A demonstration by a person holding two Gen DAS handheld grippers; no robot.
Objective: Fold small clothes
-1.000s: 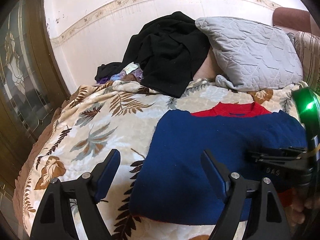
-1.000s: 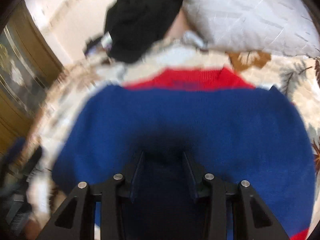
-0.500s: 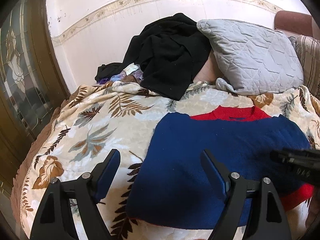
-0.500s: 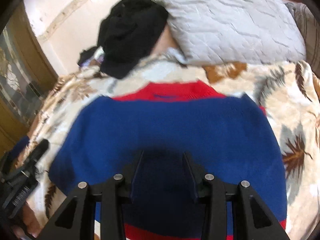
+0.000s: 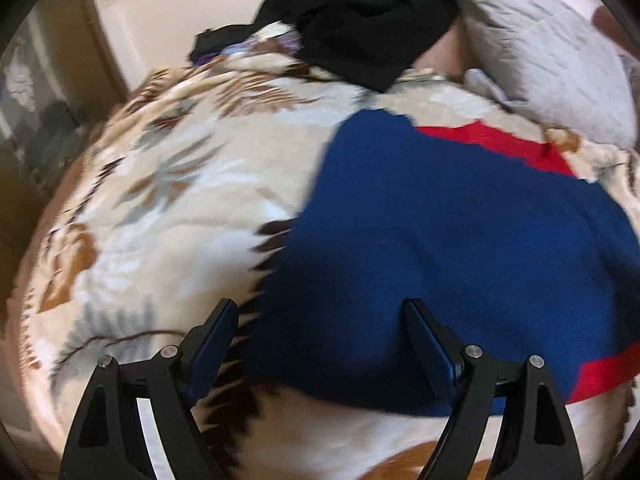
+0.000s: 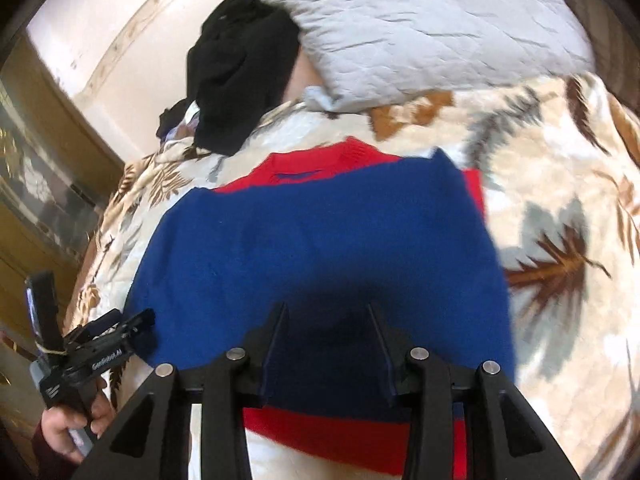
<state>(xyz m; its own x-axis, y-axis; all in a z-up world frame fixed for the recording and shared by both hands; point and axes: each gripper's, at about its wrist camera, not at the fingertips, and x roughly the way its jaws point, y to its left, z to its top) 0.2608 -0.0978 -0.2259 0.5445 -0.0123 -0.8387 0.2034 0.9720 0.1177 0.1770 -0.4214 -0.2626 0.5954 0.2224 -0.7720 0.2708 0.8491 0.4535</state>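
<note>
Across the lower middle of both views a blue sweater (image 5: pixel 460 248) with red trim is spread on the leaf-patterned blanket (image 5: pixel 160 184). A clean fold is best served if its near corners are pinched together and carried level toward the collar. The left gripper (image 5: pixel 320 344) is held wide open astride the sweater's lower left edge, nothing pinched. The right gripper (image 6: pixel 328 344) is held partly open over the hem, gripping nothing.
</note>
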